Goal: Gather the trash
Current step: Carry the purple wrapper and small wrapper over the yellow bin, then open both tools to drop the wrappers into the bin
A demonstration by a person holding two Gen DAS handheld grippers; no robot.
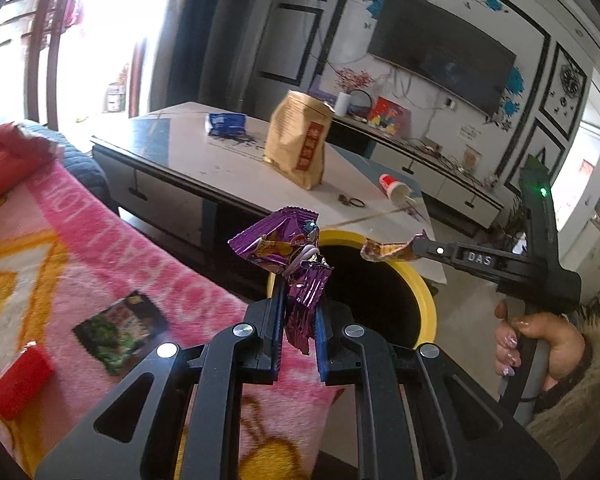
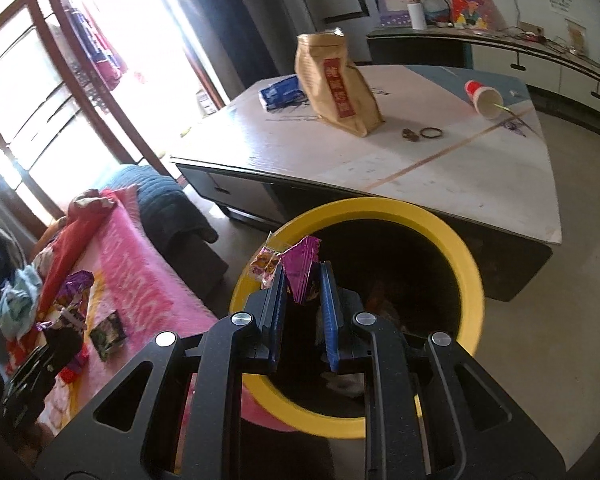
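A crumpled purple wrapper [image 1: 286, 256] is being pinched in the left tongs [image 1: 298, 300] beside the yellow-rimmed bin [image 1: 424, 304], while the right tongs [image 2: 303, 284] are gripping a second purple wrapper [image 2: 300, 270] over the bin's rim, the desk [image 2: 340, 160] standing just behind.

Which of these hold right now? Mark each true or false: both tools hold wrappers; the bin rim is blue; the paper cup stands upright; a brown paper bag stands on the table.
1. Both the left tool and right tool hold wrappers. True.
2. The bin rim is blue. False: yellow.
3. The paper cup stands upright. False: it lies on its side.
4. A brown paper bag stands on the table. True.
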